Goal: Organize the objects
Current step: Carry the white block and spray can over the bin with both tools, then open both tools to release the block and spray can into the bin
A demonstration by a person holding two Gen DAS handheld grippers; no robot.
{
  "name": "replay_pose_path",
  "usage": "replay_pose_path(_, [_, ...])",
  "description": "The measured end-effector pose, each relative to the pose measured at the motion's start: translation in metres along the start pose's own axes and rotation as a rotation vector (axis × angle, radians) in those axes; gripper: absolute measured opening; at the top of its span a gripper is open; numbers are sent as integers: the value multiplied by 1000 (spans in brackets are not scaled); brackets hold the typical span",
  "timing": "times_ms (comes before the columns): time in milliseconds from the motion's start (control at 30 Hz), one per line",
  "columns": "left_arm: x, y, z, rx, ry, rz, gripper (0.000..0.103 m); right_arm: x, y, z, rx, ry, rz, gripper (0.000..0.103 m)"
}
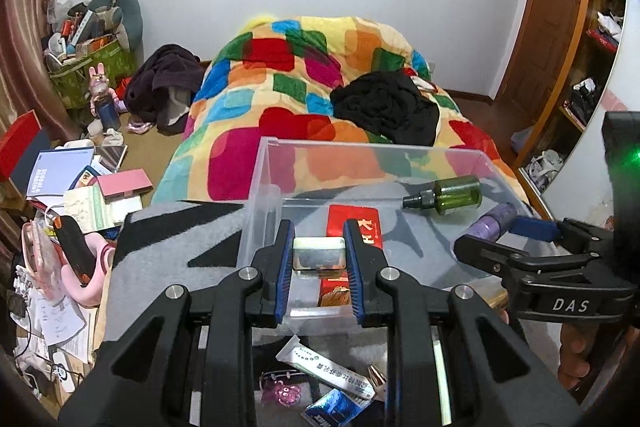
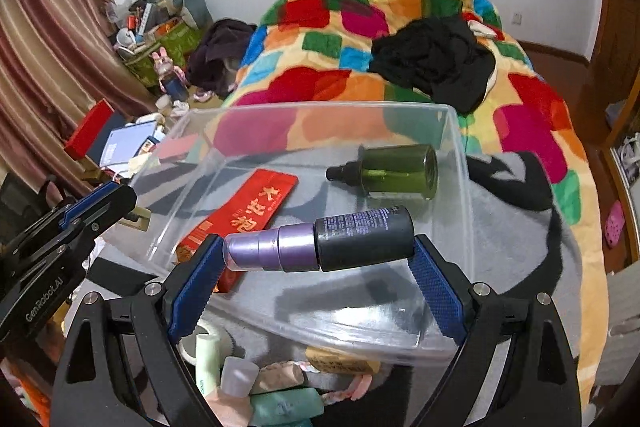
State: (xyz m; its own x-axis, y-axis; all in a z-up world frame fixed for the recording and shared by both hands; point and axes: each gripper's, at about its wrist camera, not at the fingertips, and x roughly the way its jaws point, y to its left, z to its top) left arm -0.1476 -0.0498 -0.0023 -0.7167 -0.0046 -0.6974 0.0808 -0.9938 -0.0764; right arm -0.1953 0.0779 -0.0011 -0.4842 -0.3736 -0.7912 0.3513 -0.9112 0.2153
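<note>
Left wrist view: the left gripper (image 1: 319,254) squeezes a small flat tin (image 1: 319,253) at the middle of the frame, above the clear box (image 1: 264,183). A green bottle (image 1: 448,195) (lying down) sits inside, right of center.

Right wrist view: the right gripper (image 2: 320,259) pinches a purple spray bottle (image 2: 320,240) sideways over the box at center; a red packet (image 2: 244,215) lies left.

A patchwork blanket (image 1: 304,75) covers the bed, black clothing (image 1: 386,107) heaped on it.
</note>
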Motion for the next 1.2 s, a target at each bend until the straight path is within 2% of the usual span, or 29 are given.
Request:
replay_pose_path(233, [15, -4, -2, 27, 47, 1, 24, 11, 9, 0, -34, 38, -23, 90])
replay_pose_path(533, [15, -8, -6, 47, 60, -5, 26, 12, 11, 0, -30, 46, -29, 91])
replay_pose_path(900, [-11, -9, -12, 52, 7, -13, 61, 1, 8, -4, -3, 49, 36, 91])
replay_pose_path(1033, [-29, -6, -16, 41, -25, -21, 71, -13, 10, -8, -21, 23, 50, 91])
replay_pose_path(1200, [-50, 2, -29, 36, -56, -7, 86, -38, 13, -21, -86, -36, 23, 92])
